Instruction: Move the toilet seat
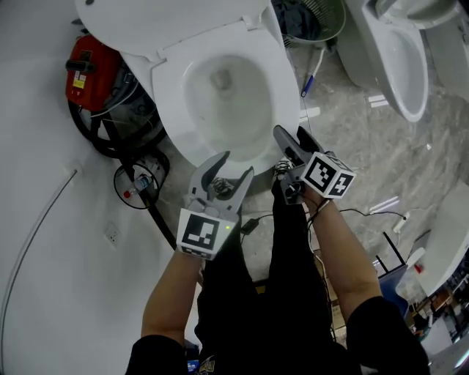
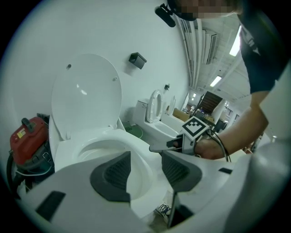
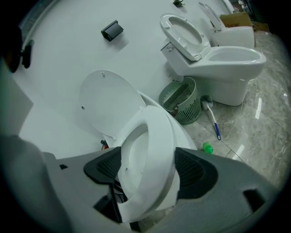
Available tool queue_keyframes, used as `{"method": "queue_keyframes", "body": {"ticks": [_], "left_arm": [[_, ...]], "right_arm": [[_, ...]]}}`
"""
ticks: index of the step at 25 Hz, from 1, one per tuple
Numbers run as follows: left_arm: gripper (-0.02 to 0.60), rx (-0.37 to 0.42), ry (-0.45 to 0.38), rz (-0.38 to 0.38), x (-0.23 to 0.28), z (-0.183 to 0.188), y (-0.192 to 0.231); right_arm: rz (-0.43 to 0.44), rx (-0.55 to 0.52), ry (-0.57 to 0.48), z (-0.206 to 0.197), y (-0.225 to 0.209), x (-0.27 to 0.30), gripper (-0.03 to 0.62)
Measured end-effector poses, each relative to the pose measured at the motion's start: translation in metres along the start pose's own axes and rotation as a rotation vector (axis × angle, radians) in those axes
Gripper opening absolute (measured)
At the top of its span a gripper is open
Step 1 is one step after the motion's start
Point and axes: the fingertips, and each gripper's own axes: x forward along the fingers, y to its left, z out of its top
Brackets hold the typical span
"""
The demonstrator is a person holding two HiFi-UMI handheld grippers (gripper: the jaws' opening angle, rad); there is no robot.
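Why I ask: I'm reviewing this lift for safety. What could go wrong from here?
The right gripper holds the toilet seat only at its front edge between its fingers; the smooth seat could slip out and slam onto the bowl. The open left gripper, close by the front rim, could get pinched underneath.

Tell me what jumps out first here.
A white toilet fills the middle of the head view, its lid raised against the wall. The right gripper grips the toilet seat at its front rim; the left gripper hangs open before the bowl. A red machine stands beside it by the wall.
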Motion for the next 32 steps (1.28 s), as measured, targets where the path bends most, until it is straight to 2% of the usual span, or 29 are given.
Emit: {"method": "queue_keyframes", "body": {"ticks": [9, 13, 21, 25, 29, 32], "left_arm": [[0.214, 0.049, 0.001, 0.001, -0.041, 0.042, -0.023], [0.218, 0.105, -0.014, 0.032, -0.056, 0.067, -0.024], [0.219, 0.166, -0.061, 0.141, -0.072, 0.101, 0.004], [0.219, 0.161, -0.076, 0.206, -0.076, 0.113, 0.027], [0.228, 0.168, -0.090, 0.207, -0.078, 0.128, 0.034], [0.246, 0.149, -0.119, 0.208, -0.078, 0.145, 0.044]], "right_arm": [[0.081, 0.047, -0.093, 0.059, 0.070, -0.044, 0.368], [0.119, 0.044, -0.155, 0.089, 0.105, -0.055, 0.368], [0.154, 0.025, -0.223, 0.128, 0.148, -0.062, 0.383], [0.157, 0.030, -0.244, 0.141, 0.161, -0.061, 0.395], [0.159, 0.037, -0.265, 0.151, 0.171, -0.061, 0.399], [0.167, 0.001, -0.281, 0.159, 0.181, -0.060, 0.399]]}}
